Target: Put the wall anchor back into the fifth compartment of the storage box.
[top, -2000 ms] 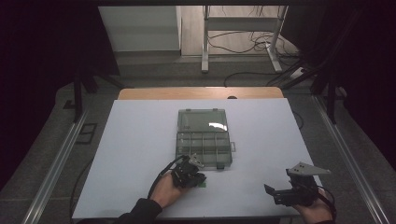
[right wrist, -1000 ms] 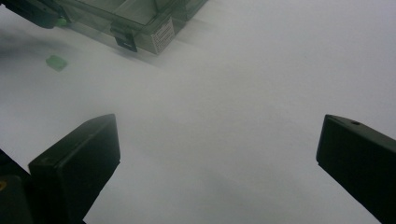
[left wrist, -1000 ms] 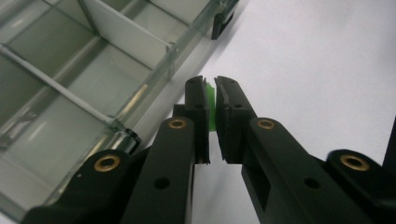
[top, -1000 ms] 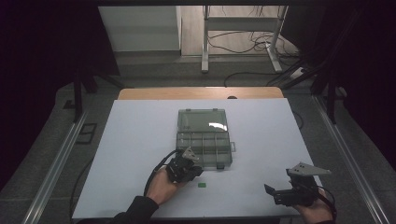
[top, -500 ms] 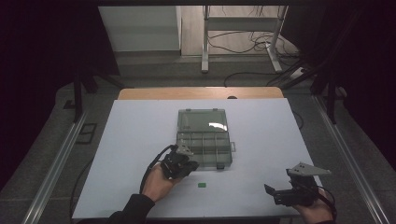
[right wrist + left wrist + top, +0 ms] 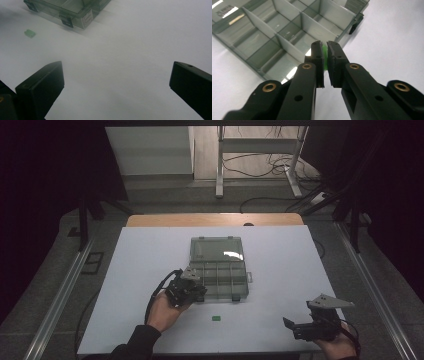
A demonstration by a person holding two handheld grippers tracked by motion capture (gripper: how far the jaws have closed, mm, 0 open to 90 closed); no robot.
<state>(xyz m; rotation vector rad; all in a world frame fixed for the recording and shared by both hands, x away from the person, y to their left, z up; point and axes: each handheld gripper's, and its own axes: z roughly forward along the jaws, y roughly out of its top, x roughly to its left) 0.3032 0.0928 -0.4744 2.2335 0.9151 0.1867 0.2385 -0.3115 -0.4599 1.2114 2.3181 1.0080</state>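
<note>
A clear grey compartment box lies open at the table's middle, its lid folded back. My left gripper hovers at the box's near left corner. In the left gripper view, this gripper is shut on a small green piece, just above a divider wall of the box. A second small green piece lies on the white table in front of the box and reappears in the right gripper view. My right gripper rests near the front right edge, open and holding nothing.
The white table top spreads wide around the box. The box's latches face the near side. Metal rails run along both sides of the table, and a desk frame with cables stands beyond the far edge.
My left hand has drifted left and away from me toward the box's near left corner, uncovering the green piece that lies on the table. The right hand has stayed put.
</note>
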